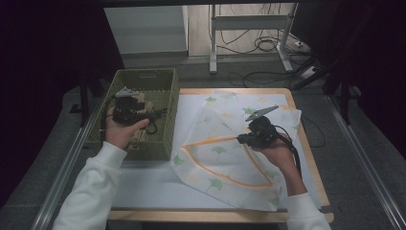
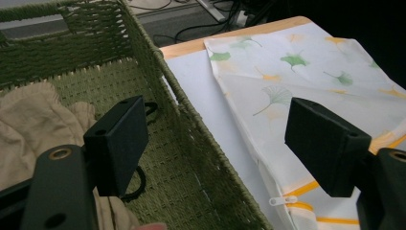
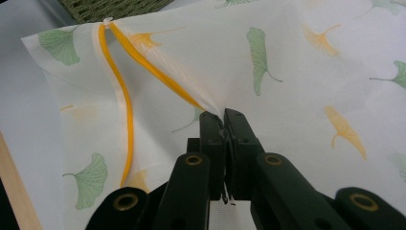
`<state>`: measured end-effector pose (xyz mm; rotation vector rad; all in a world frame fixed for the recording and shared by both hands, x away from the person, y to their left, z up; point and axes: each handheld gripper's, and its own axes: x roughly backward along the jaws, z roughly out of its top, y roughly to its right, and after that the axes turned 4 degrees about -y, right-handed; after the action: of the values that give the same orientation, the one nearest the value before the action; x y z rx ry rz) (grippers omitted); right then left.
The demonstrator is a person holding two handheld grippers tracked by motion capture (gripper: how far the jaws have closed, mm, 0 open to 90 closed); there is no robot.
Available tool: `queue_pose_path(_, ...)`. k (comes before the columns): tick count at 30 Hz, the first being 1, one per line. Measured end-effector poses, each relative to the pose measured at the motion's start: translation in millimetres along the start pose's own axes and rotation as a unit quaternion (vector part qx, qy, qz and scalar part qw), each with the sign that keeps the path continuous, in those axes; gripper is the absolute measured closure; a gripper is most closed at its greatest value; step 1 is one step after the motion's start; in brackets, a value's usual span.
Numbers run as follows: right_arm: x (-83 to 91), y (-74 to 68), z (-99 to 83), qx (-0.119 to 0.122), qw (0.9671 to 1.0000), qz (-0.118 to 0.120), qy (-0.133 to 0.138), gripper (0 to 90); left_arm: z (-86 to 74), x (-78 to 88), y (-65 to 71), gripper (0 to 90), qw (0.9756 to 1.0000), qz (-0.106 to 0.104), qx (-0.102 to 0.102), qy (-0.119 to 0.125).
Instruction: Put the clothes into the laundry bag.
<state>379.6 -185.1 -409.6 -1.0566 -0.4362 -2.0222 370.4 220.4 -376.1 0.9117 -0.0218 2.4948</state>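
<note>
- Landmark — the green woven basket, set at the table's left edge; every place below is reckoned from it.
- Laundry bag — a white mesh zip bag printed with ginkgo leaves and edged with orange trim, laid on the white table sheet just to the right of the basket. Its zipped mouth is seen parted, the upper edge lifted clear of the lower one, so that an opening faces the basket.
- Right gripper — clenched on the bag's upper orange-trimmed edge, well to the right of the basket; the fabric is drawn up into a peak at the jaw tips.
- Left gripper — released, jaws spread wide with nothing between them; held over the basket's right wall, one jaw inside the basket, the other above the table sheet.
- Beige garments — crumpled cloth lying in the basket's bottom, at the left gripper's near side — untouched by either jaw.
- Zipper pull — white, seen at the bag's corner nearest the basket.
- Progress, as judged: the bag is opened and held ready; no garment is yet inside it. A garment remains to be grasped in the basket, carried right into the mouth, and the zip closed. The work appears at an early stage.
</note>
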Motion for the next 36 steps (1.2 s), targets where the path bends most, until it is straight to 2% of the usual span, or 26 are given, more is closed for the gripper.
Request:
queue_pose_path(3,0.0,0.0,0.0,0.0,1.0,0.0,0.0,86.1,2.3,-0.6,-2.1,22.6,1.0,0.004,-0.002,-0.001)
queue_pose_path(5,-0.2,-0.1,0.1,0.0,1.0,0.0,-0.001,86.2,4.4,-3.8,-3.5,22.6,0.9998,0.019,-0.006,-0.002)
queue_pose_path(8,-0.5,0.1,0.2,-0.001,1.0,0.0,-0.002,86.1,6.0,-6.6,-4.8,22.6,0.9995,0.029,-0.014,-0.005)
queue_pose_path(11,-0.4,0.3,0.2,-0.002,1.0,0.0,-0.001,86.1,8.3,-10.9,-8.6,22.4,0.9993,0.034,-0.014,-0.006)
queue_pose_path(16,-0.6,0.3,0.1,-0.002,1.0,0.001,-0.002,86.1,13.2,-16.7,-18.7,22.3,0.999,0.043,-0.007,-0.012)
queue_pose_path(20,-0.7,0.3,0.1,-0.002,1.0,0.002,-0.002,86.1,17.2,-19.4,-27.3,22.8,0.9992,0.038,0.012,-0.011)
queue_pose_path(21,-0.9,0.3,0.1,-0.001,1.0,0.002,-0.002,86.1,19.4,-21.1,-30.6,23.2,0.9988,0.043,0.017,-0.012)
queue_pose_path(24,-1.2,0.3,0.1,0.0,1.0,0.002,-0.003,86.2,21.4,-23.3,-33.6,23.2,0.9986,0.046,0.019,-0.016)
queue_pose_path(25,-1.2,0.2,0.2,-0.001,1.0,0.002,-0.003,86.2,23.5,-25.5,-35.5,23.2,0.9982,0.054,0.016,-0.02)
queue_pose_path(28,-1.2,0.2,0.2,-0.001,1.0,0.002,-0.003,86.1,25.8,-27.4,-36.8,23.2,0.9979,0.059,0.014,-0.024)
queue_pose_path(32,-2.4,-0.9,0.5,0.001,1.0,0.004,-0.005,86.2,30.5,-27.9,-37.9,23.2,0.9964,0.079,-0.001,-0.029)
queue_pose_path(36,-2.3,-0.9,0.5,0.0,1.0,0.003,-0.005,86.2,33.6,-30.5,-42.3,23.0,0.9952,0.09,-0.001,-0.037)
